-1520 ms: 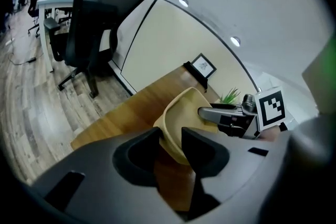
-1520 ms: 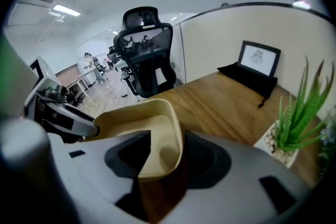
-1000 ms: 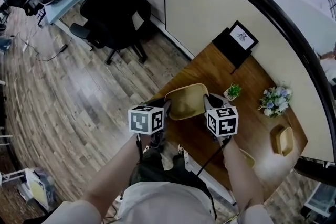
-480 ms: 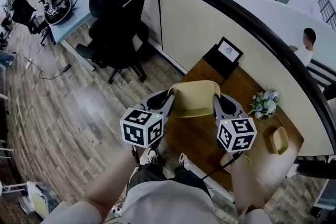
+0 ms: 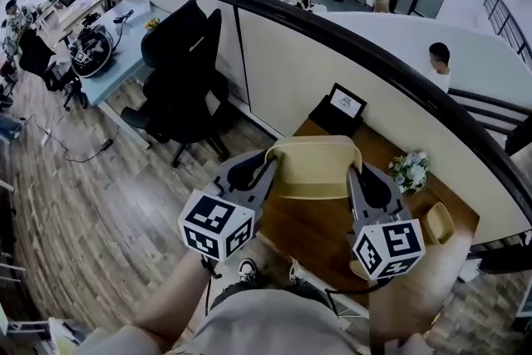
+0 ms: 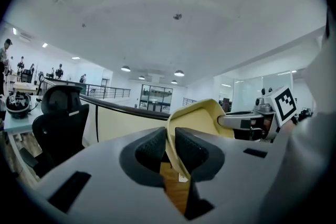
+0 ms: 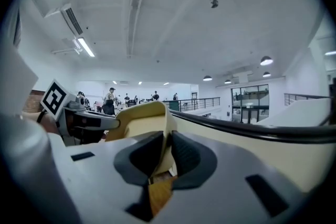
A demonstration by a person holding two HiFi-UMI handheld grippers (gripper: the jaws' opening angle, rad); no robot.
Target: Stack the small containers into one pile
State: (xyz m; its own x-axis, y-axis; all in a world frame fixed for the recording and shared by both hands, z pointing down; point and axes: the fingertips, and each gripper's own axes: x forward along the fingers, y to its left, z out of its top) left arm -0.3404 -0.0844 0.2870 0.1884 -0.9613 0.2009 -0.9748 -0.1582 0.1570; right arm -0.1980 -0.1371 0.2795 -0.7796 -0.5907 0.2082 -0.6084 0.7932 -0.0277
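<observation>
Left gripper (image 5: 268, 169) has its jaws nearly closed, pinching the left wall of the yellow container (image 5: 314, 168), which is up in the air above the wooden table (image 5: 309, 222). Right gripper (image 5: 355, 176) is clamped on the opposite wall the same way. Another small container (image 5: 440, 222) sits at the table's right end.

The container (image 5: 314, 166) is a pale buttery yellow, same as the second container (image 5: 440, 222) on the warm brown wood-grain counter (image 5: 316, 224). The left claw (image 5: 268, 170) and right claw (image 5: 353, 176) are light grey with black pads (image 6: 148, 148), each carrying a white cube printed with black square markers. Around them I see white and lilac flowers (image 5: 410, 170) with green leaves, a black chair (image 5: 179, 71), a cream partition (image 5: 291, 71) and a streaky grey-brown plank floor (image 5: 100, 204)
</observation>
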